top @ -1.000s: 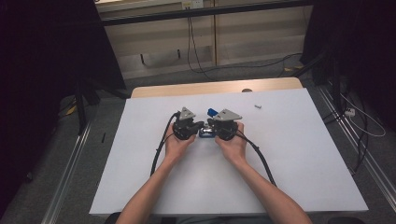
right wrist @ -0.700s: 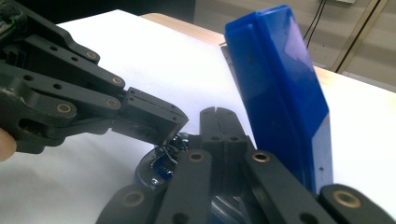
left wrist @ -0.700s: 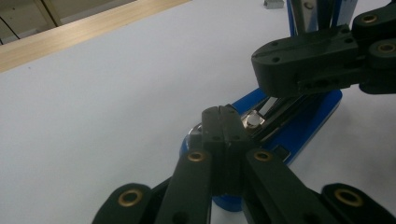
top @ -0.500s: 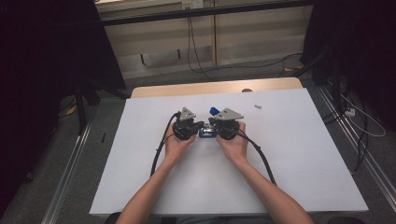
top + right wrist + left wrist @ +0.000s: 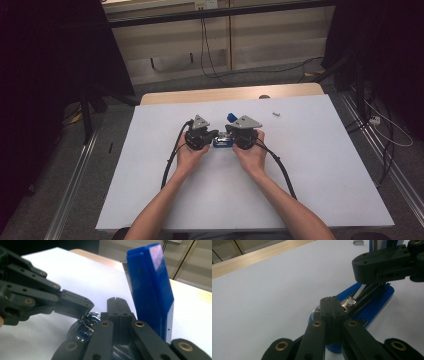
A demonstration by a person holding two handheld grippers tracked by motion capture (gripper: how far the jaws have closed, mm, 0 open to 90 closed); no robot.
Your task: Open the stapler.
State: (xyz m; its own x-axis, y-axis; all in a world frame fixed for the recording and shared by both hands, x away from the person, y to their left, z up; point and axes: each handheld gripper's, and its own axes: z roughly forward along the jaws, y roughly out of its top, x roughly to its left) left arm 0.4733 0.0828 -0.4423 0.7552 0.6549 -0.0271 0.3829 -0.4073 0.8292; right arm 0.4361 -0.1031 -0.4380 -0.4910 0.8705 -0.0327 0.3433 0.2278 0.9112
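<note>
Dim lab, white sheet over wooden bench (image 5: 165, 97). Blue stapler (image 5: 372, 307) sits mid-bench between both grippers, lid (image 5: 150, 290) swung upright, steel magazine rail exposed. Left gripper (image 5: 331, 305) and right gripper (image 5: 115, 305): fingers pressed together, pinching nothing. Hard glossy plastic, likely slippery, light and rigid; grab base by its flat sides, not the hinged lid.

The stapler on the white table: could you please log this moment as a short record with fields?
Thing: blue stapler, lid swung up, metal track showing
Surface: white table
Left gripper: shut, tip on the stapler's front end
Right gripper: shut, beside the raised lid
Nearby: small white piece, lying apart
</note>
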